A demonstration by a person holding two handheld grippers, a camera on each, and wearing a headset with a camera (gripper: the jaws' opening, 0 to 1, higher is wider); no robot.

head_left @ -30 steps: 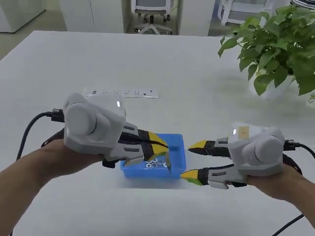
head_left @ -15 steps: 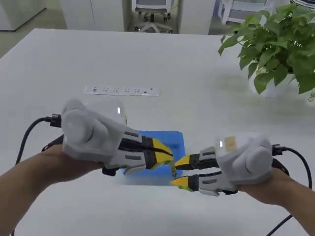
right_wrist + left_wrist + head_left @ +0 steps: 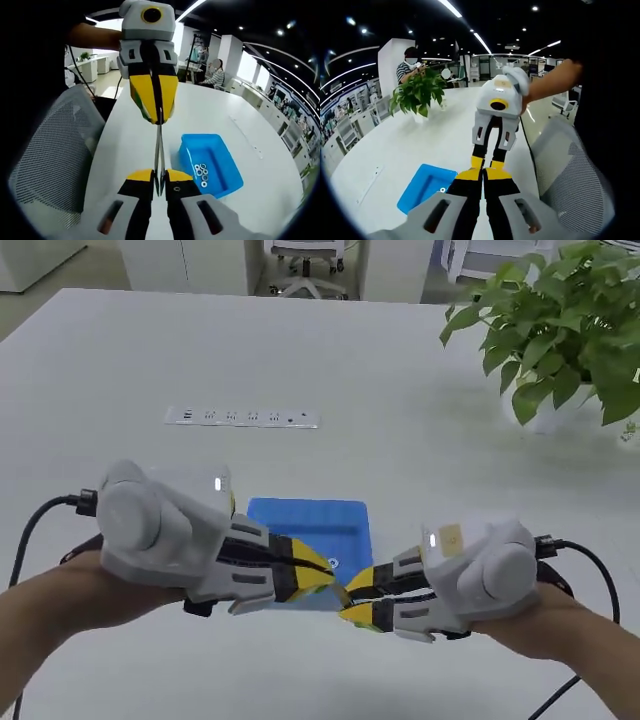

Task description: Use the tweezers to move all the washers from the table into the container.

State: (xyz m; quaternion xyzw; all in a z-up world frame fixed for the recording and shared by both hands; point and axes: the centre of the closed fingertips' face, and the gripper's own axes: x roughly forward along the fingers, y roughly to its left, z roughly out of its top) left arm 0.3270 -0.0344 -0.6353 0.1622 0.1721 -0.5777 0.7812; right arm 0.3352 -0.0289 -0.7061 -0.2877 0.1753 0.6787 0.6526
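**Tweezers spanning both tongs; washers in container**

Washers (image 3: pixel 201 172) — small cluster on the floor of the blue container (image 3: pixel 207 149), grouped toward one end. Exact count not readable. Container is open-topped and sits on the white desk (image 3: pixel 330 360); in the head view it lies just beyond the spot where the two tongs meet.

Tweezers (image 3: pixel 159 150): thin metal pair, held off the desk. They run in a straight line from the L tongs (image 3: pixel 151 114) to the R tongs (image 3: pixel 160 176).
- L tongs: together, clamped on the tweezers' back end, yellow tips pressed against it.
- R tongs: nearly together, w/ the tweezers' pointed end between their yellow tips. Whether they actually press on the metal — cannot tell.

The two tongs face each other tip to tip, at the container's near edge in the head view. In the right gripper view the container lies beside the tweezers, apart from them.

Farther out:
- Power strip (image 3: pixel 243 418) lies flat on the desk beyond the container, well apart from it.
- Potted plant (image 3: pixel 560 330) stands at the desk's far R side.
- Mesh-backed chair (image 3: pixel 45 150) is next to the desk edge.
- A dark cable (image 3: pixel 40 525) leaves the back of the L unit.
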